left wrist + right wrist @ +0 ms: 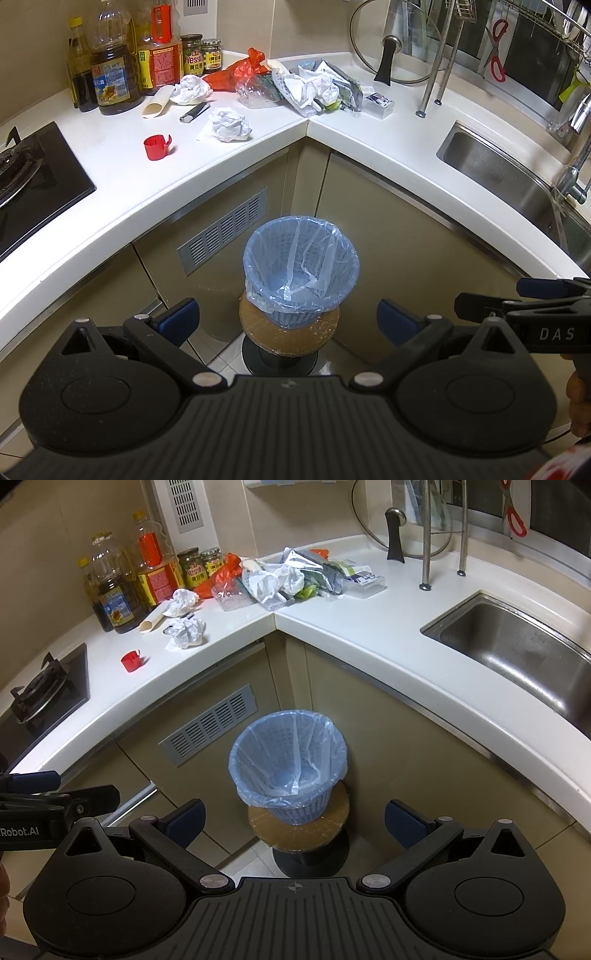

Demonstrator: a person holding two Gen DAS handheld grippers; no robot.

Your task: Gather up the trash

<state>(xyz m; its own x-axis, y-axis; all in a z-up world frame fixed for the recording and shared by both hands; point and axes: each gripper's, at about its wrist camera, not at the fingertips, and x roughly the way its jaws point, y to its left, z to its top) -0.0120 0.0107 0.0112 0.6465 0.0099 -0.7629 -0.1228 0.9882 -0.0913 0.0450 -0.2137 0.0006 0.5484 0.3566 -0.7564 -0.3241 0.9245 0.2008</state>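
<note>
Both grippers hang low in front of the corner cabinet, the left gripper (288, 319) and the right gripper (294, 821) each with jaws spread wide and nothing between them.

The trash lies up on the white countertop (369, 147). A crumpled paper ball (229, 124) sits near the front edge, just left of the inner corner. A second paper wad (190, 88) lies further back, by the oil bottles (110, 74). A red bottle cap (157, 147) sits toward the stove (33, 181). Right at the corner is a heap of plastic bags and wrappers (310, 86), with a red plastic bag (243, 70) behind it.

I'd judge the paper balls light and springy: pinch across the middle and they should hold. The cap is small, stiff and likely to skid, so grip its wall. The bags look limp and slippery; a bunched fold is the best hold.

Below, the blue wastebasket (301, 269) stands on a round stool (288, 332), lined with a clear bag and apparently empty. The sink (517, 646) is empty as well.
</note>
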